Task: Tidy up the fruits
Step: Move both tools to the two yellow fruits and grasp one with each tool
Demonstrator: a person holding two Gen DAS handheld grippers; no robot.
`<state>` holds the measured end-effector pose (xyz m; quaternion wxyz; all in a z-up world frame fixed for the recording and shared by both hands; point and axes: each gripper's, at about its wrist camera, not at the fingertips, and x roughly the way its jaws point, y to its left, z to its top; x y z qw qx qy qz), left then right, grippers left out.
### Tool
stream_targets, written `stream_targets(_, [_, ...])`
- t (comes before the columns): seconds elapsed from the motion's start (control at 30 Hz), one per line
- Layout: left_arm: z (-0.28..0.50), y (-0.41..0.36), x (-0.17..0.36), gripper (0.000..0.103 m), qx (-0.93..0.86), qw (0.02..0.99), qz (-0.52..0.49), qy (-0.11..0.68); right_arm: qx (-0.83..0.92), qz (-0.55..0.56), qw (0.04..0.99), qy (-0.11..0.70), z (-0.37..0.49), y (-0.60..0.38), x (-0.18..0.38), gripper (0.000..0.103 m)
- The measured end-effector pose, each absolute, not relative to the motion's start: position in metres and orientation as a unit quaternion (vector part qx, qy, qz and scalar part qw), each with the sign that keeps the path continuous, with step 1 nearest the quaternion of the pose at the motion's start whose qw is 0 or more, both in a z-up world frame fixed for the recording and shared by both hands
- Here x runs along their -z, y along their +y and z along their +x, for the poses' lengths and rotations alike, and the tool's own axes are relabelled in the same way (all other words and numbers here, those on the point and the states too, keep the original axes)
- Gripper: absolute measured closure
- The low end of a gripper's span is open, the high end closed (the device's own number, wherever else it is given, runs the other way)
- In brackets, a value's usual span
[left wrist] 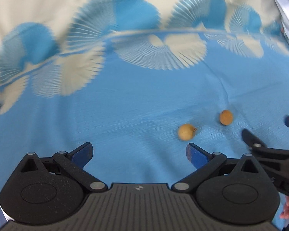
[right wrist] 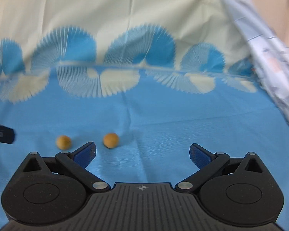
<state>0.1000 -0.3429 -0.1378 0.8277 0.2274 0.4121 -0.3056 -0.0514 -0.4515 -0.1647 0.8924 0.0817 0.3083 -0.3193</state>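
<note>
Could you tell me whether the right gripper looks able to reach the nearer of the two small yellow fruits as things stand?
Probably yes: the right gripper is open, and the nearer fruit lies on bare blue cloth just past its left finger, nothing between.

No readable text, labels, brands or numbers anywhere in either view.

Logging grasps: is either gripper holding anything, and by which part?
Nothing is held. Left gripper and right gripper are open; both fruits lie on the cloth.
</note>
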Motion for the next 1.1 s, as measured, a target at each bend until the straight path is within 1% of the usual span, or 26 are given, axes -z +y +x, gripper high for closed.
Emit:
stream_targets(0.1, [0.113,-0.364,0.161,0.000,0.327,0.819,0.216,0.419,0.293,0.073,0.896,0.324,-0.028,-0.470,0.190,0.001])
stream_targets(0.2, [0.120,-0.380,0.180,0.000,0.342,0.812,0.221,0.418,0.264,0.088,0.901,0.332,-0.012,-0.479,0.207,0.001])
stream_targets(0.3, [0.133,-0.381,0.189,0.000,0.336,0.810,0.196,0.439,0.256,0.080,0.909,0.320,-0.004,-0.480,0.210,0.001])
stream_targets(0.43, [0.134,-0.377,0.189,0.000,0.337,0.812,0.193,0.435,0.251,0.085,0.910,0.318,-0.001,-0.482,0.212,0.001])
stream_targets(0.47, [0.134,-0.376,0.188,0.001,0.338,0.812,0.191,0.436,0.252,0.080,0.910,0.318,-0.001,-0.482,0.211,0.001])
stream_targets(0.5, [0.134,-0.375,0.187,0.009,0.339,0.813,0.187,0.436,0.250,0.079,0.911,0.318,-0.002,-0.481,0.211,0.002])
stream_targets(0.53, [0.133,-0.373,0.183,0.018,0.341,0.815,0.183,0.432,0.239,0.080,0.915,0.315,-0.002,-0.481,0.209,0.006])
stream_targets(0.57, [0.131,-0.372,0.181,0.043,0.342,0.818,0.185,0.425,0.224,0.079,0.920,0.311,-0.004,-0.479,0.207,0.023])
stream_targets(0.6, [0.129,-0.372,0.178,0.072,0.344,0.819,0.184,0.421,0.213,0.075,0.924,0.308,-0.004,-0.477,0.205,0.053])
stream_targets(0.63, [0.128,-0.373,0.175,0.078,0.348,0.815,0.180,0.427,0.200,0.078,0.926,0.309,-0.004,-0.476,0.204,0.069])
stream_targets(0.67, [0.128,-0.373,0.173,0.078,0.348,0.812,0.174,0.435,0.203,0.083,0.926,0.308,-0.005,-0.476,0.203,0.075])
stream_targets(0.9, [0.113,-0.371,0.161,0.078,0.334,0.816,0.194,0.430,0.265,0.145,0.909,0.286,-0.018,-0.501,0.200,0.075])
stream_targets(1.1, [0.107,-0.363,0.149,0.078,0.322,0.826,0.194,0.421,0.276,0.137,0.909,0.281,-0.019,-0.499,0.202,0.075])
